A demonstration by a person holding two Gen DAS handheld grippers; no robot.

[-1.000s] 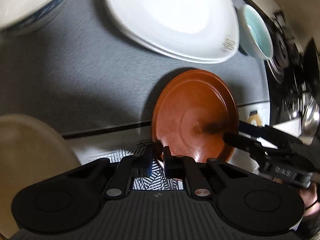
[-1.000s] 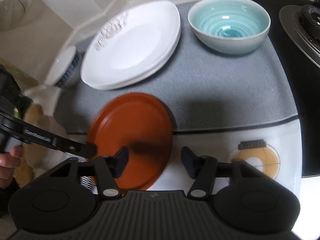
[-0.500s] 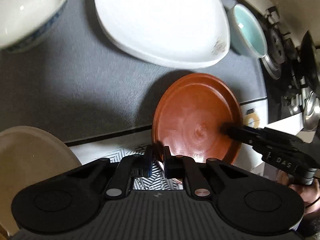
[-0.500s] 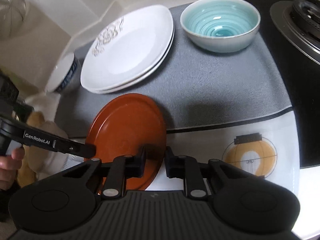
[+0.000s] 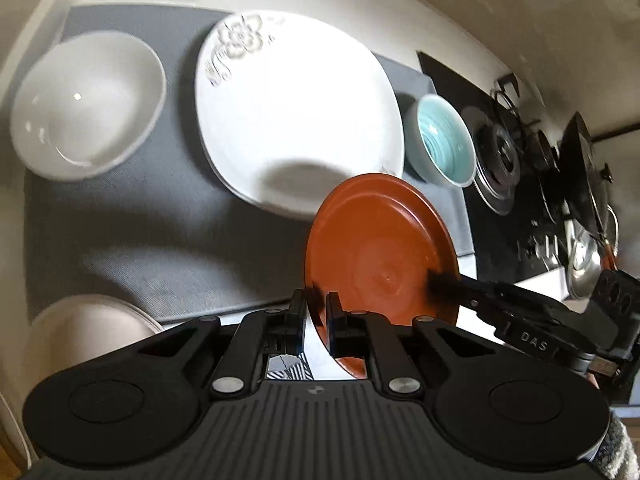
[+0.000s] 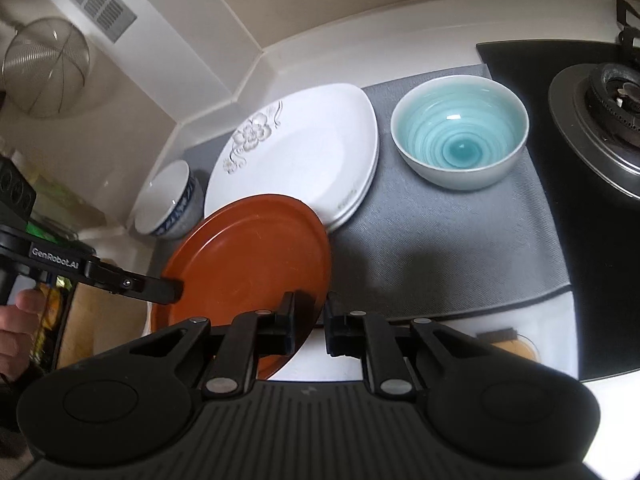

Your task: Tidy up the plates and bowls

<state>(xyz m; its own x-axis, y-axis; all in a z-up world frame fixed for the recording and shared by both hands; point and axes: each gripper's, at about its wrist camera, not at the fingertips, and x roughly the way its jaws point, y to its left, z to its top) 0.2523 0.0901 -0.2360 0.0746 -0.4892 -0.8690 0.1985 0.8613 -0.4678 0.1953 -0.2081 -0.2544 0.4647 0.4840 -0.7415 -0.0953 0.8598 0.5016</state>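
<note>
Left wrist view: the left gripper (image 5: 316, 312) was clamped on the near rim of the round terracotta-brown plate (image 5: 380, 248), one finger on each face of the rim. The plate was held off the grey fabric mat (image 5: 120, 220), tilted, with its upper face turned toward the camera and its far rim overlapping the near right corner of the stacked white square plates with a floral print (image 5: 296, 112). The right gripper (image 5: 440, 280) reached in from the right and met the plate's right rim. An empty white porcelain bowl (image 5: 88, 104) stood at the mat's far left corner, and an empty pale bowl with a turquoise spiral glaze (image 5: 440, 140) near its right edge. A beige round plate (image 5: 80, 344) lay off the mat's near left corner.

Right wrist view: the right gripper (image 6: 310, 320) was closed on the terracotta plate's (image 6: 248, 256) near right rim, with only a narrow gap left between the fingers. The left gripper (image 6: 176, 290) held the opposite rim. The plate hung above the mat's (image 6: 440, 248) near left edge, just beside the white stack (image 6: 296, 152). The turquoise bowl (image 6: 460, 136) stood empty beside the black gas hob (image 6: 592, 168).
</note>
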